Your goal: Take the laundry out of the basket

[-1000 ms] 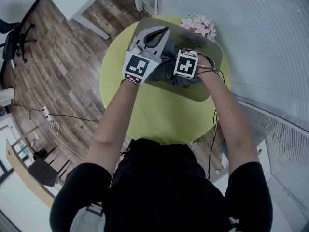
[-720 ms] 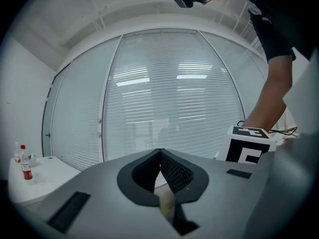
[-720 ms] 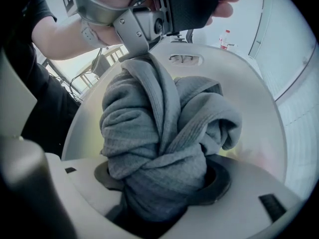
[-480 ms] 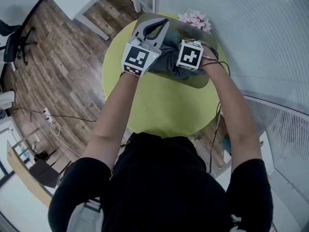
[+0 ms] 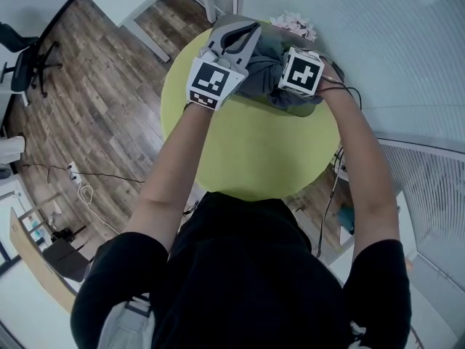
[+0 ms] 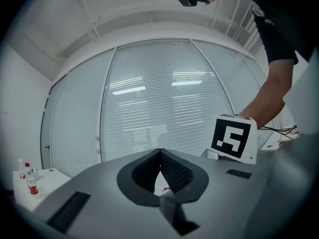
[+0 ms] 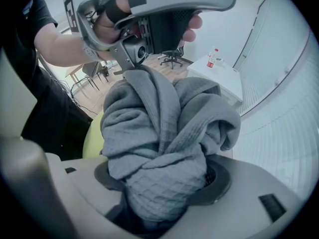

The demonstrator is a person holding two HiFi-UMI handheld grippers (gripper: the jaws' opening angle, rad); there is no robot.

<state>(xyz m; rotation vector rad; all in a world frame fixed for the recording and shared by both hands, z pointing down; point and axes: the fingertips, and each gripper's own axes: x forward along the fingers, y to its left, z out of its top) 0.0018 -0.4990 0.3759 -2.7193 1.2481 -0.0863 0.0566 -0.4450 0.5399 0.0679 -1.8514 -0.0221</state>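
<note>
Pinching bunched grey laundry, right hand-held gripper above basket, left hand-held gripper pressed together, empty

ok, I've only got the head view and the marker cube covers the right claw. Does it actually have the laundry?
Observer: Yes. In the right gripper view the right claw is clamped on a bunched grey waffle-knit cloth that fills the gap between its jaws.
Operator: Left claw looks shut from above. Anything in it?
Observer: In the left gripper view the left claw has its tips touching, with nothing between them. A thin grey strip lies in the throat behind them. I can't tell whether it is pinched.
Operator: Does the cloth reach the left claw?
Observer: In the right gripper view the cloth's top end runs up against the left claw's underside.
</note>
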